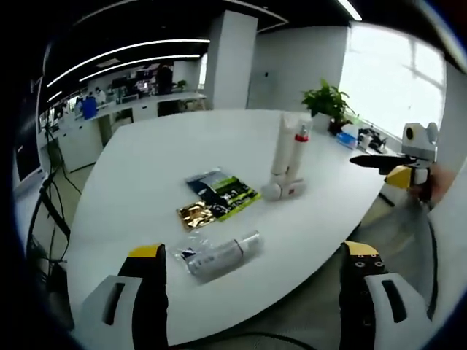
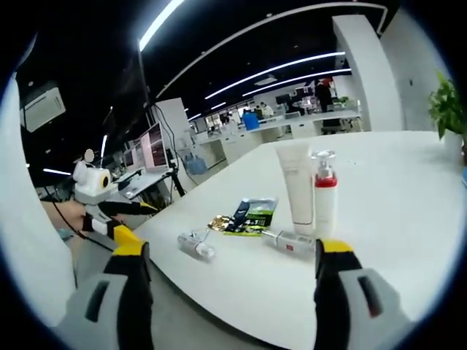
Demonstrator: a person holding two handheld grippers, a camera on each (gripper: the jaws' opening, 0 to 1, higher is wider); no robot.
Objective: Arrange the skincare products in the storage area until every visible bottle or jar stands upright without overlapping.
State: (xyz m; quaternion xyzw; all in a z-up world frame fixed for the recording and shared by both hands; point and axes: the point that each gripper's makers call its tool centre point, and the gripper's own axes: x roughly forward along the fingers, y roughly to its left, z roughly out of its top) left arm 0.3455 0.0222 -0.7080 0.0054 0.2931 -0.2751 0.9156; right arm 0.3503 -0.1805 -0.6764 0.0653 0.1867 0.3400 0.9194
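Observation:
On the white table (image 1: pixel 146 168) a white tube (image 1: pixel 282 146) and a pump bottle with a red collar (image 1: pixel 300 149) stand upright side by side. A small bottle (image 1: pixel 283 191) lies flat at their base. A clear bottle in plastic wrap (image 1: pixel 219 255) lies flat near the front edge, between the tips of my open left gripper (image 1: pixel 253 250) but farther away. My right gripper (image 2: pixel 233 249) is open off the table edge, facing the tube (image 2: pixel 295 186), the pump bottle (image 2: pixel 325 193), the small lying bottle (image 2: pixel 292 240) and the clear bottle (image 2: pixel 195 246).
Dark-green sachets (image 1: pixel 222 191) and a gold sachet (image 1: pixel 195 214) lie flat mid-table; the sachets (image 2: pixel 252 215) also appear in the right gripper view. A potted plant (image 1: pixel 328 102) and small items (image 1: pixel 357 137) sit at the far edge. The right gripper (image 1: pixel 398 166) enters from the right.

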